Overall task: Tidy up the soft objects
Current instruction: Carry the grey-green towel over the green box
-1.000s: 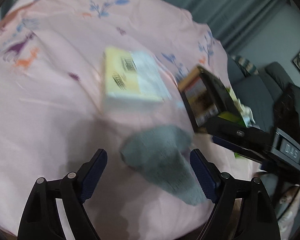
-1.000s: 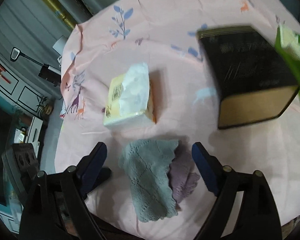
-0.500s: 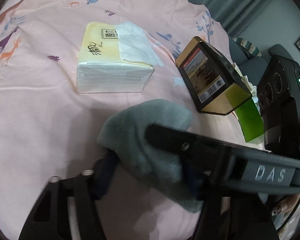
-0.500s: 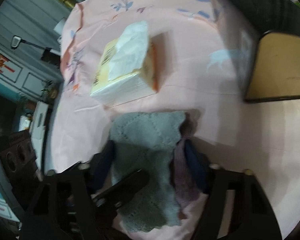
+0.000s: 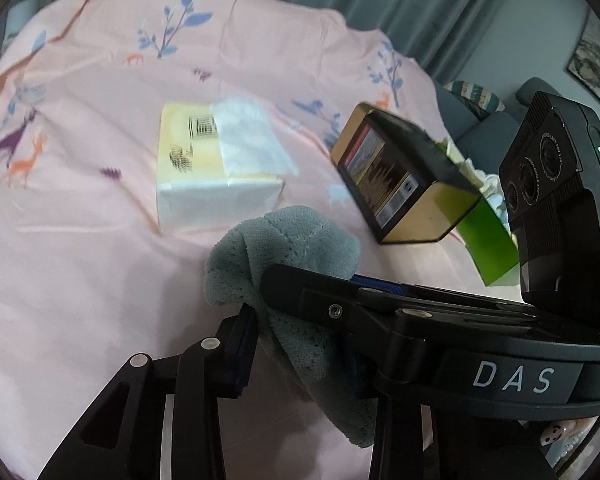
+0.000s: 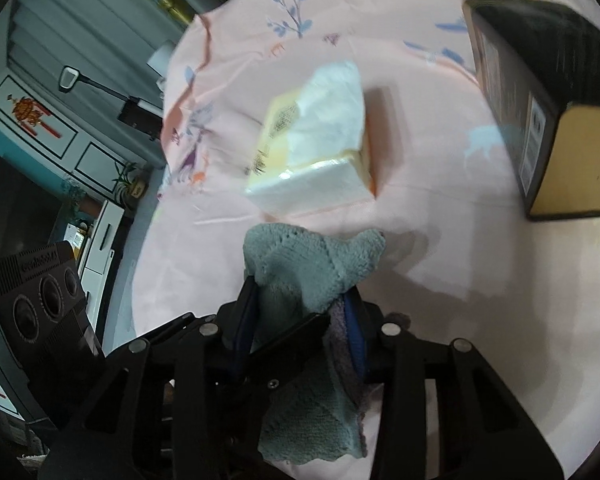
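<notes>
Tablecloth (image 5: 80, 240), pink with deer and leaf prints. Dark box (image 5: 404, 184) and tissue pack (image 5: 216, 176) behind. Grey-green cloth (image 5: 300, 248) bunched near the front edge (purple layer underneath), pinched by left gripper (image 5: 300, 340) and right gripper (image 6: 300, 320), jaws just closing on it.

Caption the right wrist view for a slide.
Both grippers, right gripper foremost, pinch the grey-green cloth on a pink sheet.

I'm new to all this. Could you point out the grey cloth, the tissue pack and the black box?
Grey cloth (image 5: 296, 240): left wrist view, its bunched top.
Tissue pack (image 6: 320, 172): right wrist view, its near top edge.
Black box (image 5: 404, 176): left wrist view, its printed label face.
</notes>
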